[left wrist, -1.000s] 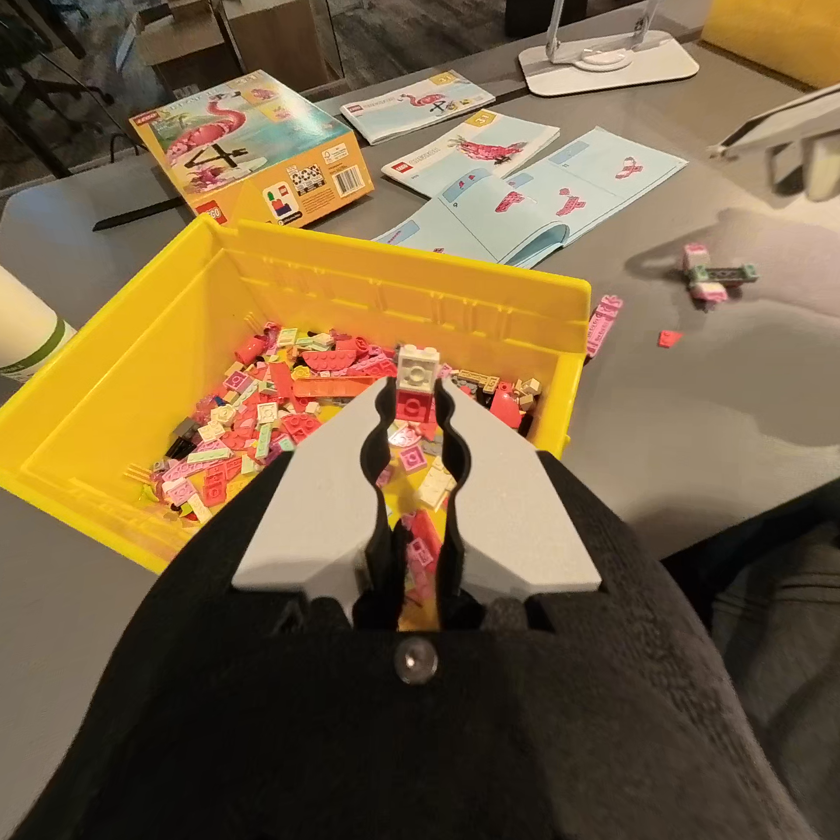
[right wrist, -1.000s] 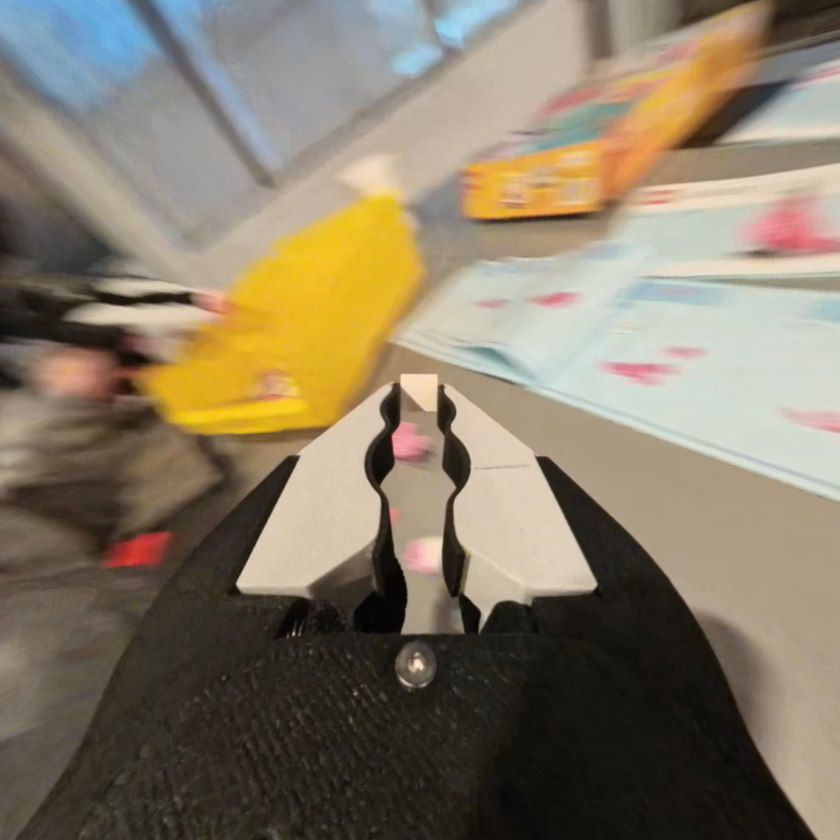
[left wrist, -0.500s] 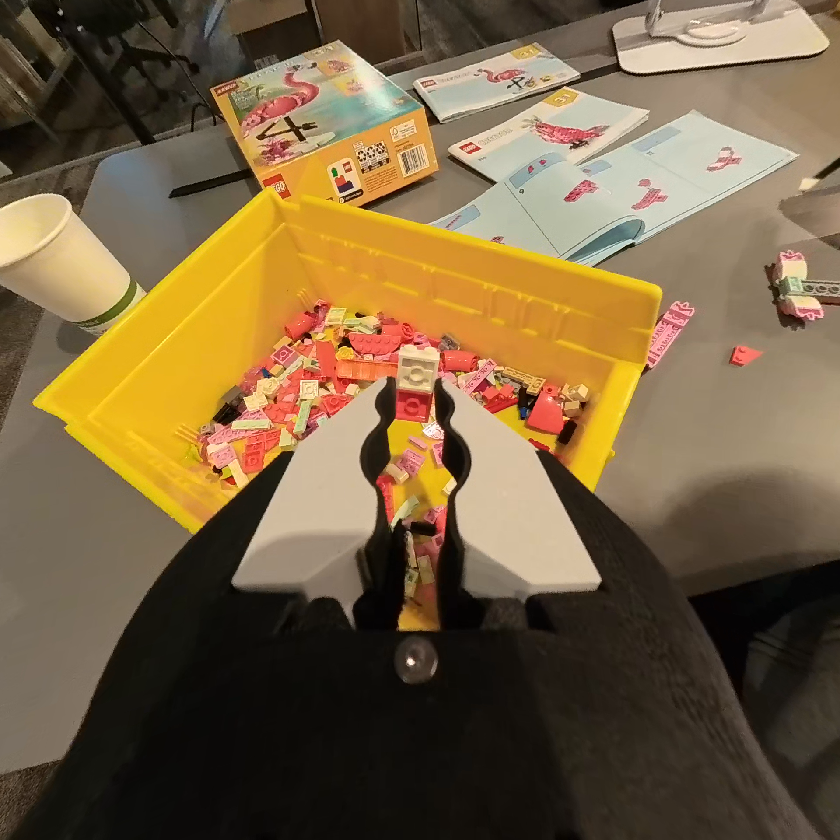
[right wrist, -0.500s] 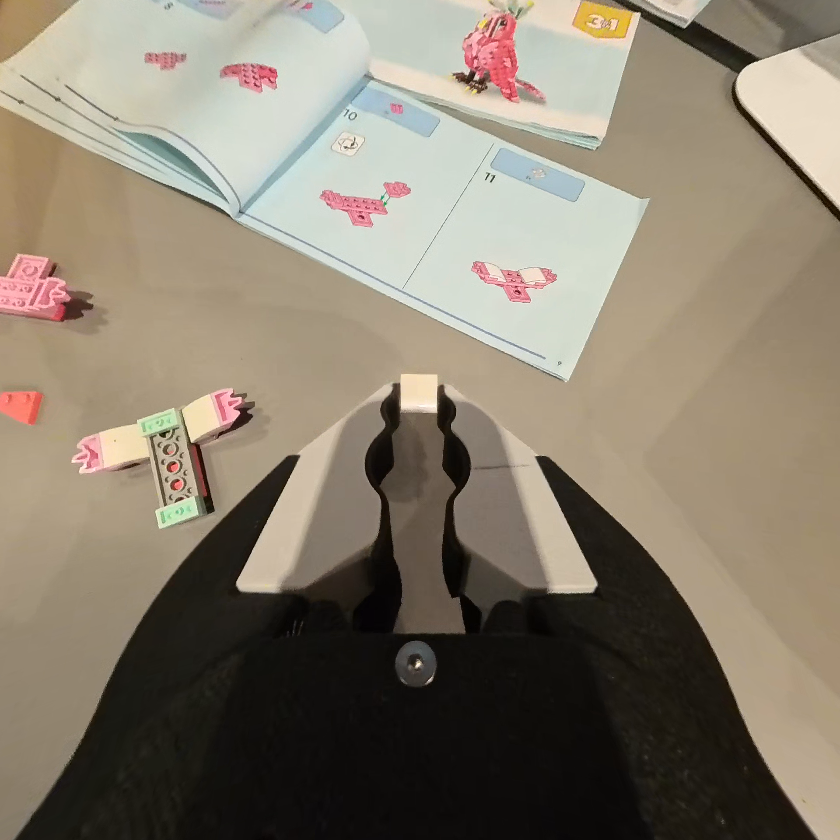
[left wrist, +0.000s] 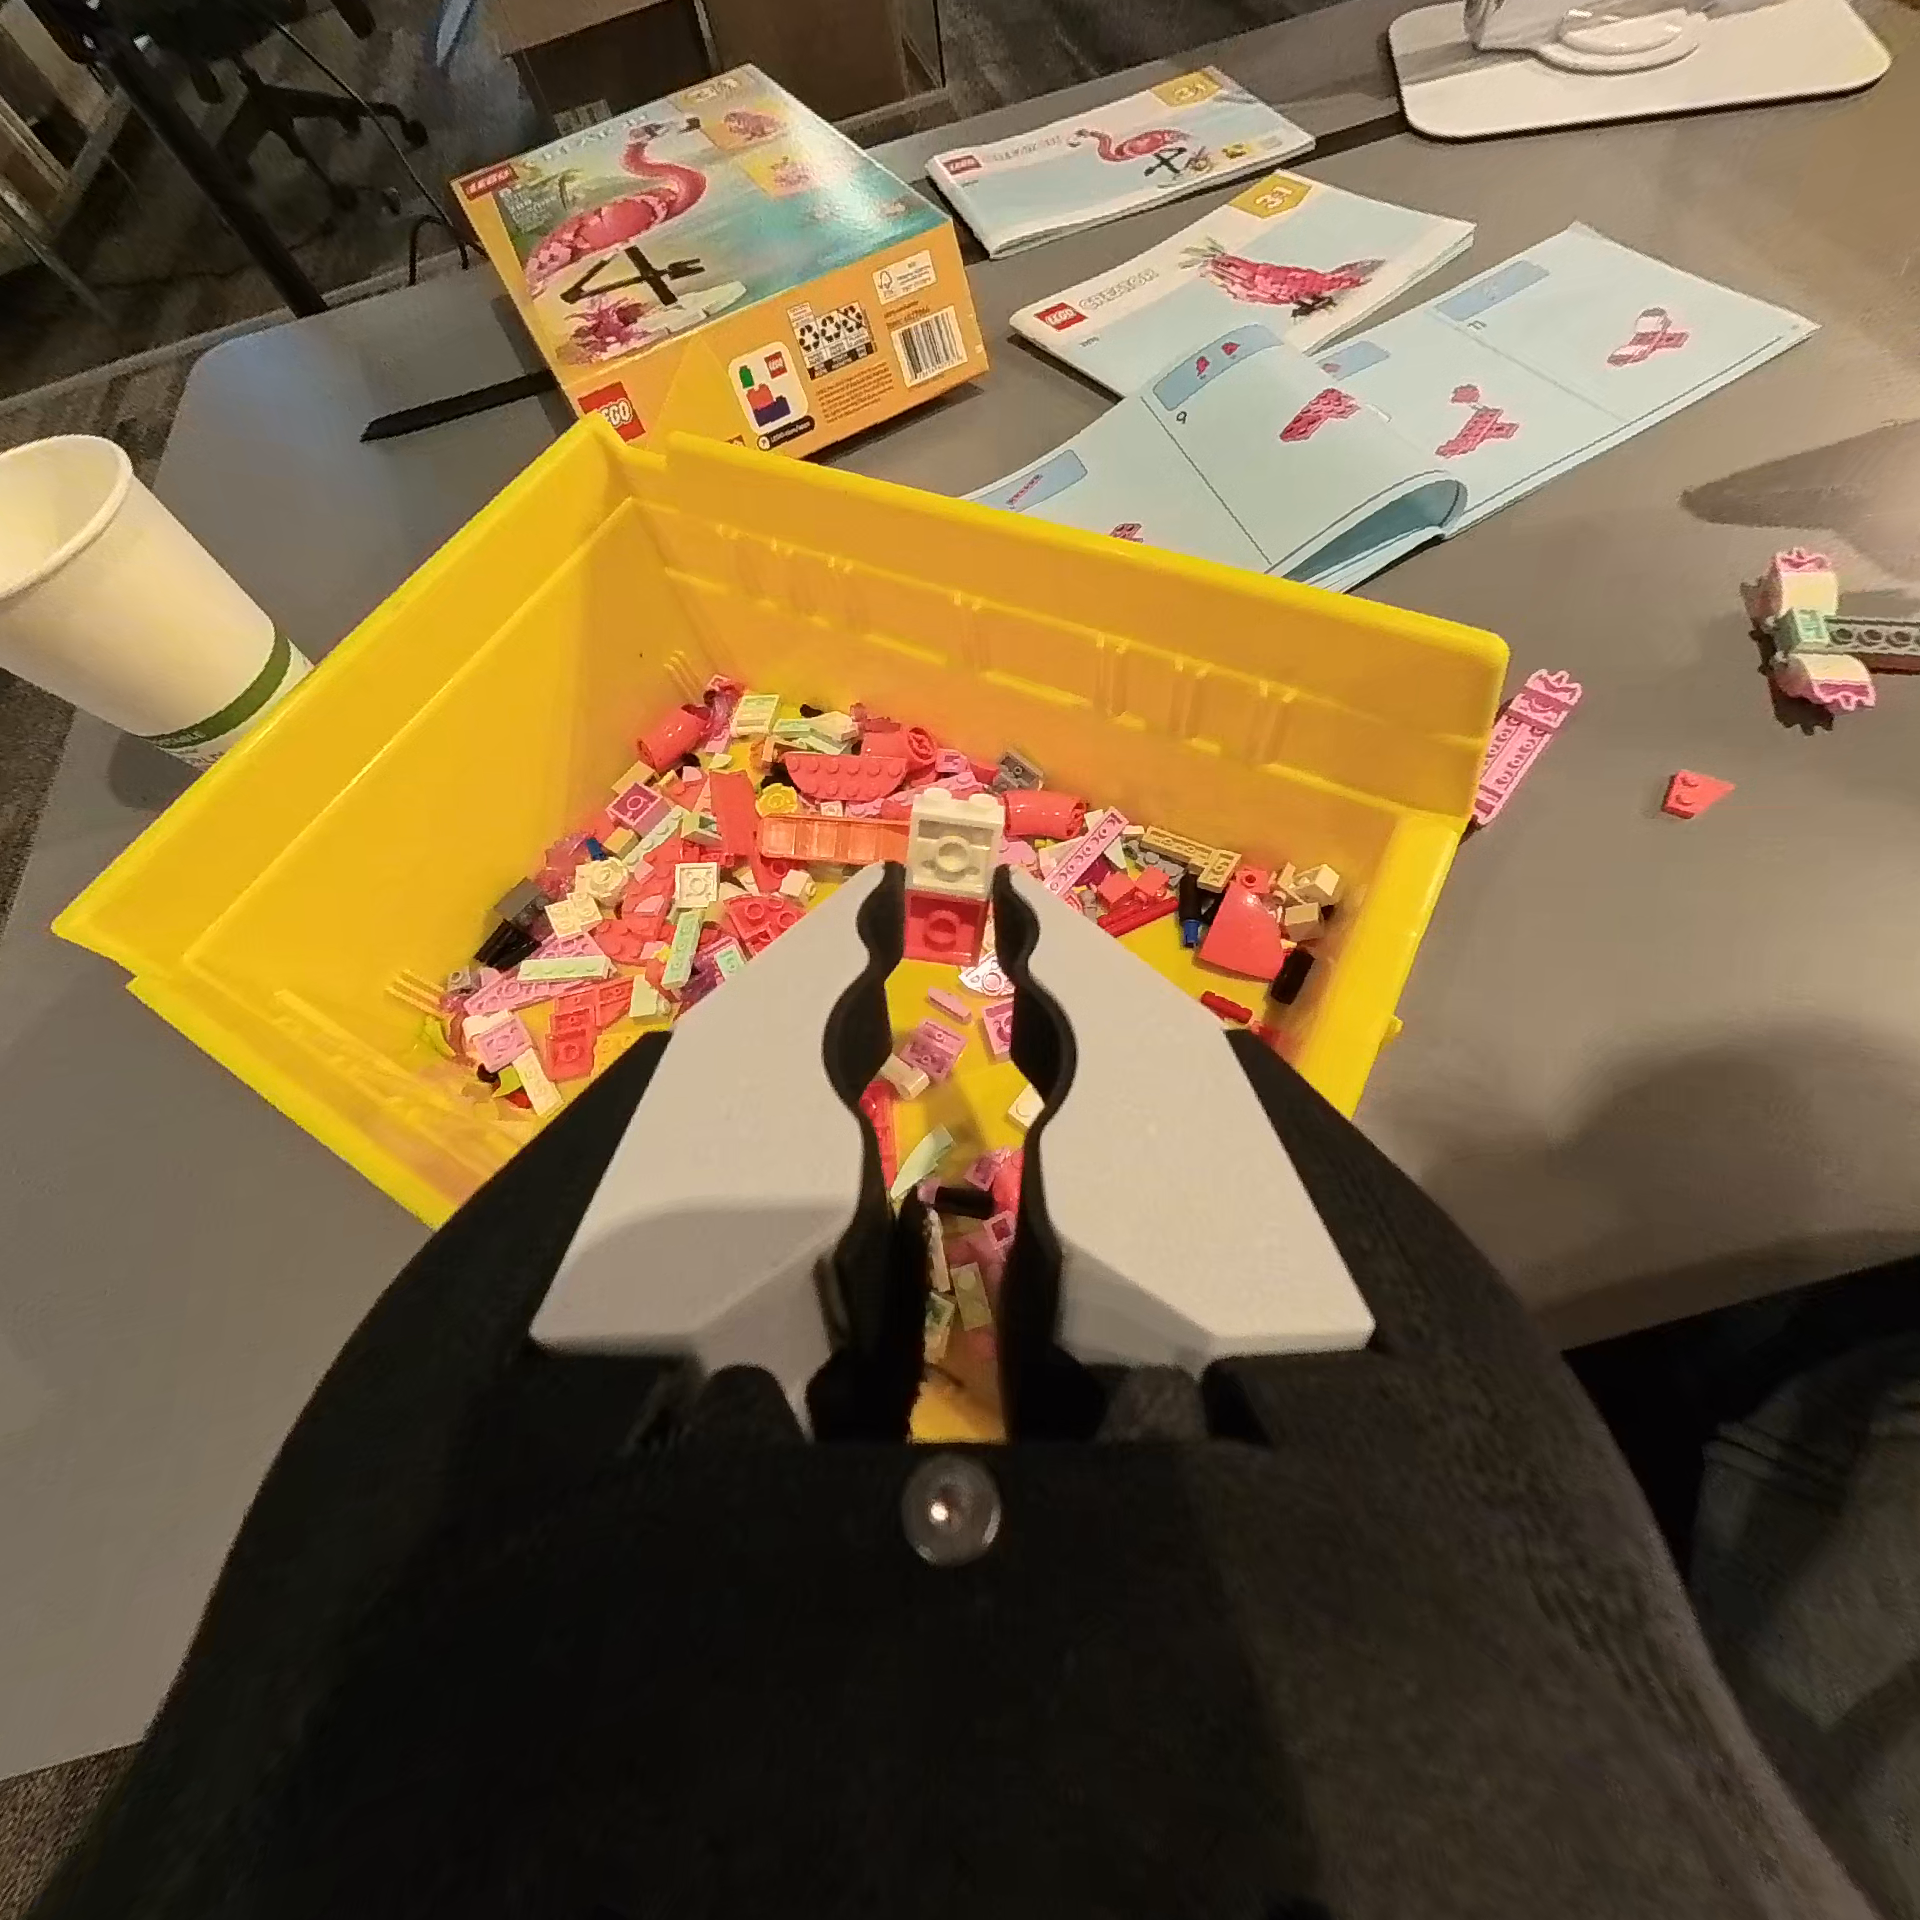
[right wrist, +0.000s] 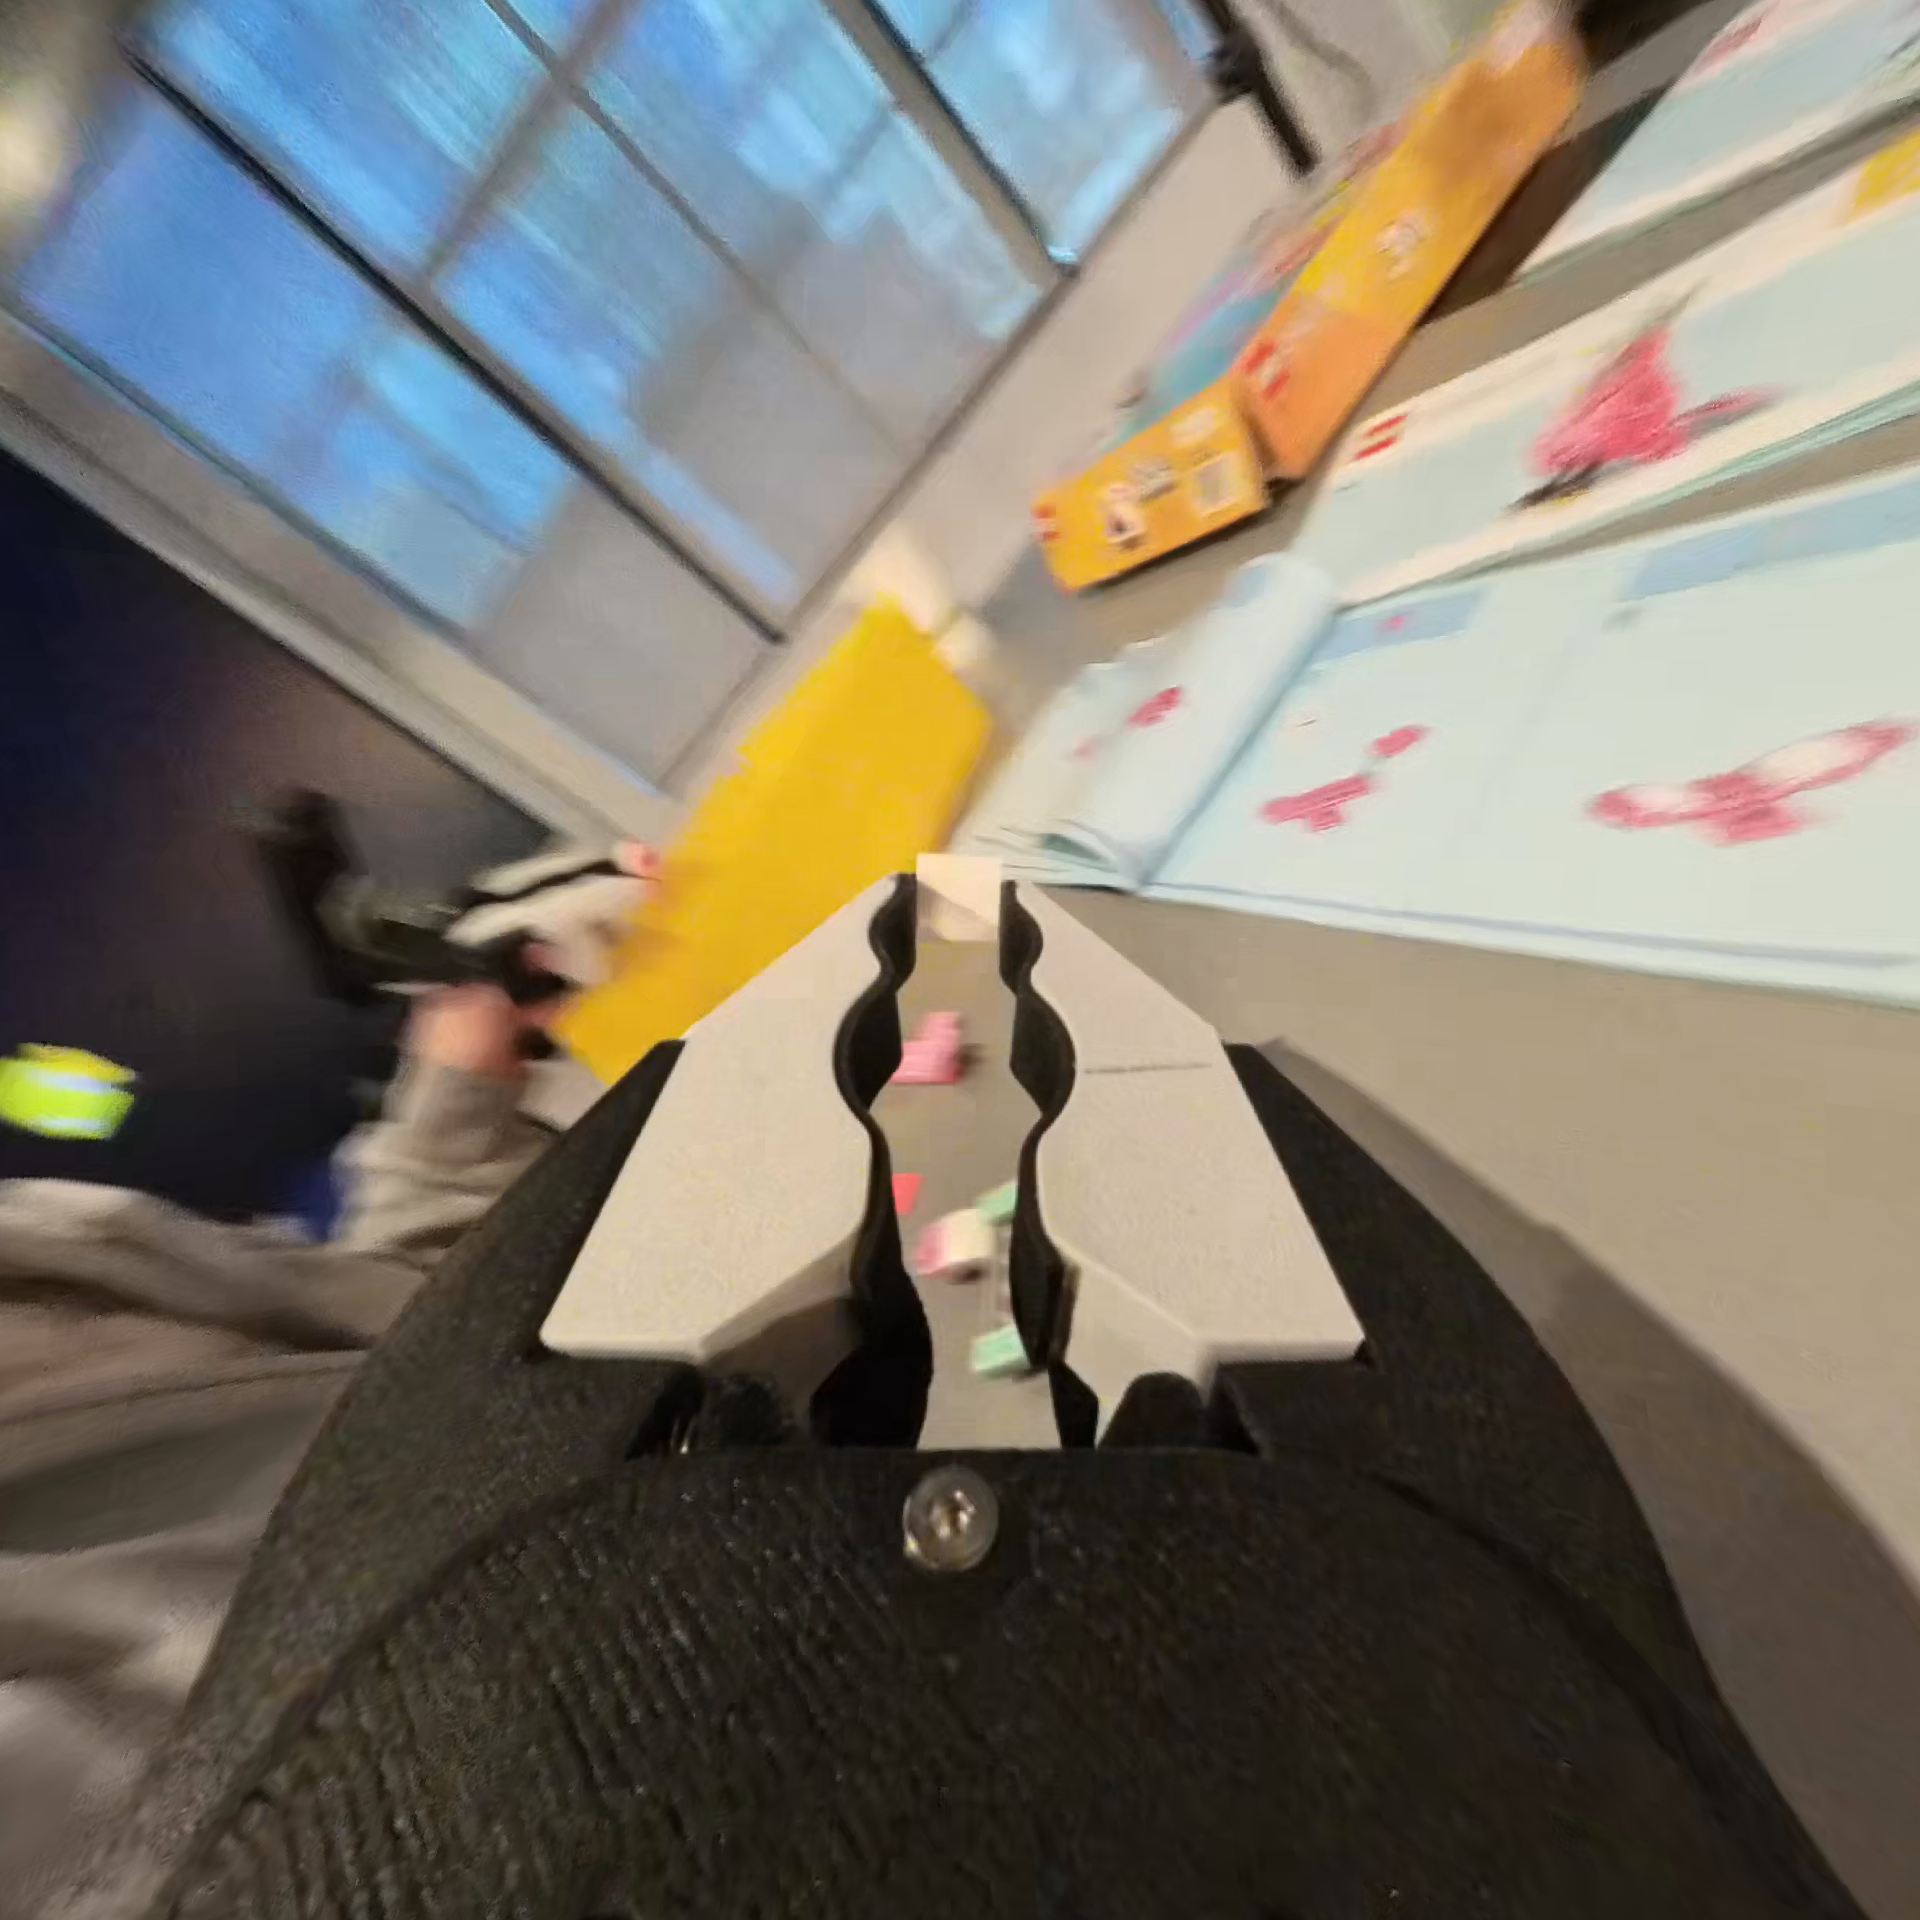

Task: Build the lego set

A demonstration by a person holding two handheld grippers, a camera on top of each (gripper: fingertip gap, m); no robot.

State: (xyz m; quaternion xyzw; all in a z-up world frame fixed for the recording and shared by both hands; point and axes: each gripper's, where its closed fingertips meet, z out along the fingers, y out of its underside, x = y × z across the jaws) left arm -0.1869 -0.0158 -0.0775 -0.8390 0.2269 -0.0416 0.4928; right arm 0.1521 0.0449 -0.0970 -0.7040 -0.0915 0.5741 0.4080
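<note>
— Lego pieces (left wrist: 727,914) lie loose in the yellow bin (left wrist: 1039,644) on the grey table (left wrist: 1621,997): mostly coral red and pink, with some white, mint, tan and black bits among them. What is each tool holding?

— The left gripper (left wrist: 948,894) is clenched on a small stack (left wrist: 948,883), a white brick with its round underside tube facing the camera, seated on a red brick below it. It hangs above the bin's contents. The right gripper (right wrist: 958,894) pinches a plain white piece (right wrist: 958,883) at its fingertips; that view is tilted and blurred, so the piece's shape is hard to read.

— Anything built on the table?

— A partial assembly (left wrist: 1818,644) sits well to the right of the bin: pink-and-white ends crossed by a grey bar with holes and mint pieces. Between it and the bin lie a small red wedge plate (left wrist: 1699,795) and, just beside the bin's wall, a long pink plate (left wrist: 1522,743).

— And the paper?

— An open instruction booklet (left wrist: 1455,416) lies beyond the bin, two closed booklets (left wrist: 1122,156) farther back, the set's box (left wrist: 717,270) to their left, and a white paper cup (left wrist: 114,592) at the bin's left.
</note>
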